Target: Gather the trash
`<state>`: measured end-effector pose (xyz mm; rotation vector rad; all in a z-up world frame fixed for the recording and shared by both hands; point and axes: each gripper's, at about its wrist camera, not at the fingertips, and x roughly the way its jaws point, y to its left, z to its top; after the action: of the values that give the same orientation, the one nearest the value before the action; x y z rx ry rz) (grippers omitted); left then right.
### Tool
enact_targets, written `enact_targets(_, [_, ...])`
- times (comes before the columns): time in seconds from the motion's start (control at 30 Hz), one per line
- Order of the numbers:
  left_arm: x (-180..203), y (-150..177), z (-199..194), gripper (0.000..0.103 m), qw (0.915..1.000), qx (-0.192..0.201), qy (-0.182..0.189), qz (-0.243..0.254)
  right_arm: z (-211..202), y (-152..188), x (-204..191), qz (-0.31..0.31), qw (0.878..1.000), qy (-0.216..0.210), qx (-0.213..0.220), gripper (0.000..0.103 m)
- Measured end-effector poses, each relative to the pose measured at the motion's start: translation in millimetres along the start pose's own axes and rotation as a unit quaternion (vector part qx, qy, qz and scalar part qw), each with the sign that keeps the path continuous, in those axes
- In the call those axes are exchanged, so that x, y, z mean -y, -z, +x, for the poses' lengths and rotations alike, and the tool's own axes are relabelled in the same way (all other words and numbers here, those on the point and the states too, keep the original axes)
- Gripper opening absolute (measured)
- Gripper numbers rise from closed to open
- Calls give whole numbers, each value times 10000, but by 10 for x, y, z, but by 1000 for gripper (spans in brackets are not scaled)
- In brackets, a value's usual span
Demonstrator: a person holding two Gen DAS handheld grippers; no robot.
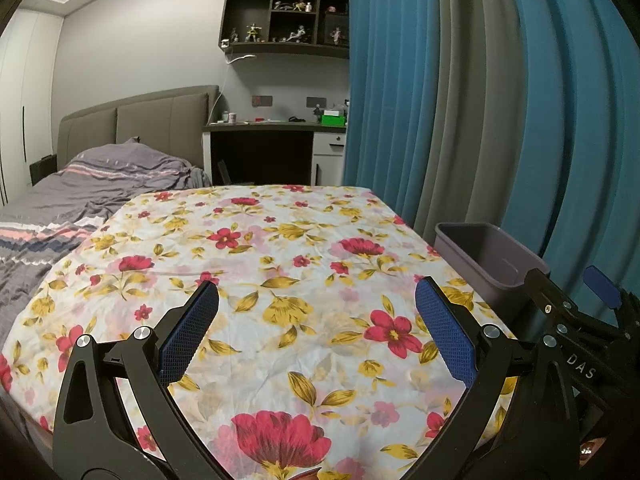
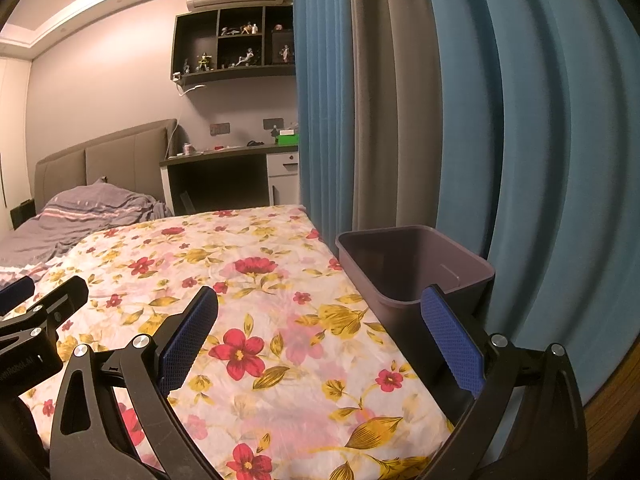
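A table under a floral cloth (image 1: 280, 264) (image 2: 256, 280) fills the middle of both views. No loose trash shows on it. A grey-purple plastic bin (image 1: 492, 264) (image 2: 408, 264) stands at the table's right edge, against the curtain; what I see of its inside is bare. My left gripper (image 1: 318, 300) hovers open over the near part of the cloth, nothing between its blue pads. My right gripper (image 2: 320, 308) is open too, its right finger (image 2: 452, 340) in front of the bin's near wall. Each gripper shows at the edge of the other's view.
Blue and grey curtains (image 1: 500, 100) hang close behind the bin on the right. A bed with grey striped bedding (image 1: 80, 196) lies left of the table. A desk (image 1: 276, 128) and a dark wall shelf with figurines (image 1: 288, 16) stand at the far wall.
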<state>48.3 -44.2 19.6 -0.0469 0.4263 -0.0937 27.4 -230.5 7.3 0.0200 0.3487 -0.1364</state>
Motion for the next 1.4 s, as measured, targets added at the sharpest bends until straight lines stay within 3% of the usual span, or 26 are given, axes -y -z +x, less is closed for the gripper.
enact_targets(1.4, [44,31,2,97,10000,-25,51,-14,-19,-7,20,34,10000,2,32,97])
